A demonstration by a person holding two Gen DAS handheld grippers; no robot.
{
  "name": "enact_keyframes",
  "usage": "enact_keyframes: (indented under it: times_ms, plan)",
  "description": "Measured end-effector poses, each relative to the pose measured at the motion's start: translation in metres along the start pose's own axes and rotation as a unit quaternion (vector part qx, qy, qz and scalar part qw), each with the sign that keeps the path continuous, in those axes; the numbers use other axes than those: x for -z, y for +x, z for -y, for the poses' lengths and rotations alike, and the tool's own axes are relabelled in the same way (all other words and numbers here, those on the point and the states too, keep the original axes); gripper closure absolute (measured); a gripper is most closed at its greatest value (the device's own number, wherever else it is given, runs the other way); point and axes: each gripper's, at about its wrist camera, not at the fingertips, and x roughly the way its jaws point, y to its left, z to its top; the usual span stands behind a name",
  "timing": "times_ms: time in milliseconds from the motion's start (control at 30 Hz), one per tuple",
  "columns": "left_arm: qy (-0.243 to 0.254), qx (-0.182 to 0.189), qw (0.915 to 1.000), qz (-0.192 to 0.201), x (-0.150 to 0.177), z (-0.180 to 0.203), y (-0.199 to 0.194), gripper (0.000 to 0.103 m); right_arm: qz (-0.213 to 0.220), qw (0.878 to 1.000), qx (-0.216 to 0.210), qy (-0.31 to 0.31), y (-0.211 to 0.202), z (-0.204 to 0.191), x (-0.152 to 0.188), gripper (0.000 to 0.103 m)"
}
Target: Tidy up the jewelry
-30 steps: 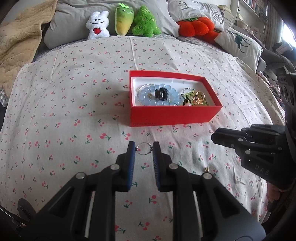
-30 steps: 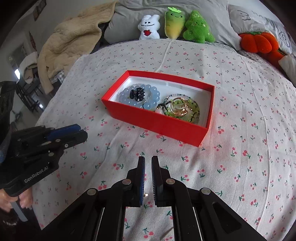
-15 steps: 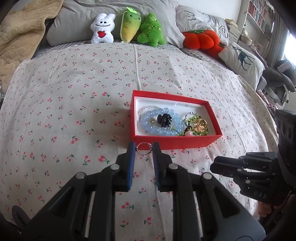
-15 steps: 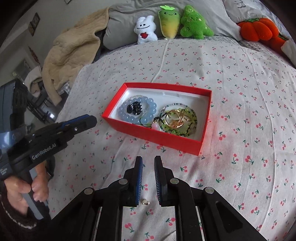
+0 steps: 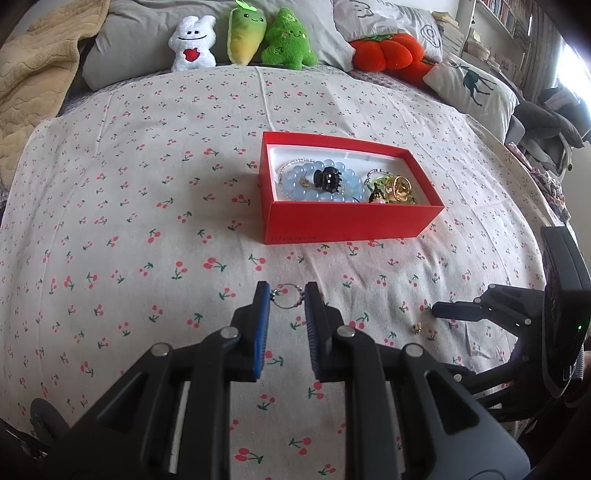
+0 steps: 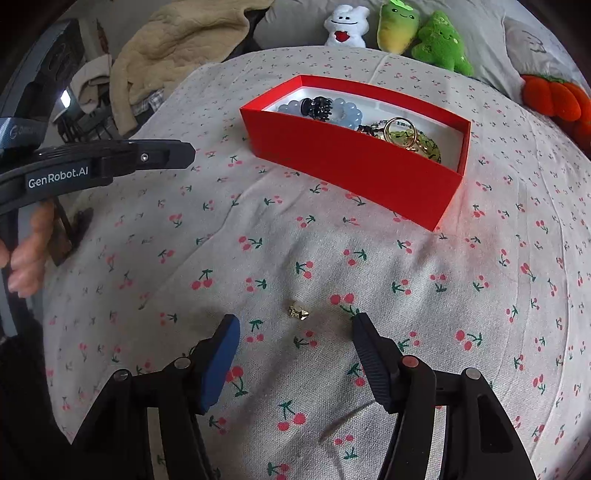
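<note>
The left tool (image 5: 287, 300) pinches a wire ring (image 5: 287, 296) (hoop facing up); the right tool (image 6: 295, 326) is opening, empty.

A cherry-print sheet (image 5: 147, 184) covers the bed. Along its far edge, against grey pillows (image 5: 147, 40), stand a white plush (image 5: 192, 44), a yellow-green plush (image 5: 245, 35) and a green plush (image 5: 288, 40). An orange plush (image 5: 384, 51) lies to their right, a beige blanket (image 5: 33, 85) at far left.
</note>
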Motion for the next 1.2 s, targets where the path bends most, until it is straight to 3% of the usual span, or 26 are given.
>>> enact_keyframes:
  times_ms: [333, 567, 900, 1200]
  plan:
    - [0.002, -0.003, 1.0, -0.004, 0.001, 0.001, 0.004, 0.082, 0.002, 1.0, 0.026, -0.015, 0.007, -0.011, -0.003, 0.078]
    - [0.007, -0.004, 1.0, -0.004, 0.001, 0.004, 0.004, 0.082, -0.006, 1.0, 0.023, -0.002, 0.008, -0.011, -0.005, 0.094]
    - [-0.001, -0.002, 0.9999, 0.011, -0.006, 0.008, -0.002, 0.082, -0.008, 0.999, 0.014, 0.03, 0.001, -0.007, -0.015, 0.097]
    - [-0.015, 0.022, 0.9987, 0.043, -0.034, 0.012, 0.0, 0.082, 0.051, 0.996, 0.016, 0.07, -0.033, 0.017, -0.056, 0.097]
